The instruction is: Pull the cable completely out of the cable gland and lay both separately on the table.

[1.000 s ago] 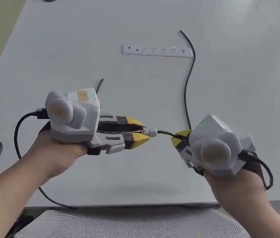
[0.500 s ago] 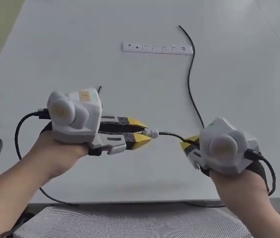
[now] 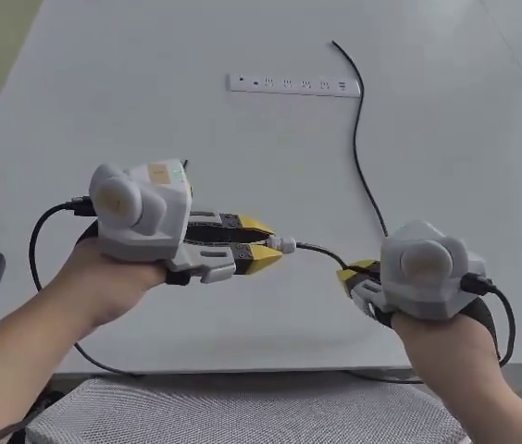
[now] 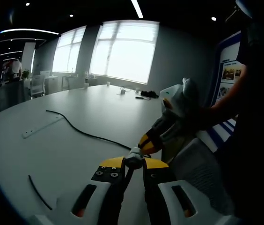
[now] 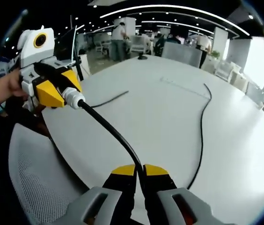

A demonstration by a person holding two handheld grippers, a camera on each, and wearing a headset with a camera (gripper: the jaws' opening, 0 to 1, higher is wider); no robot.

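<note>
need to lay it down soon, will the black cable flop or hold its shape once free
Probably floppy: the black cable trails in loose curves over the table. Between the cable gland and the right hand-held gripper it arcs smoothly without kinking, so likely slightly springy. Thin, so probably light and apt to shift.

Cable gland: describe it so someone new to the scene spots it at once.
Above the near edge of the white table, the left gripper points toward the right gripper. The cable gland is the small pale fitting pinched between the left gripper's yellow tips, the sole light-coloured piece on the black cable strung between them.
</note>
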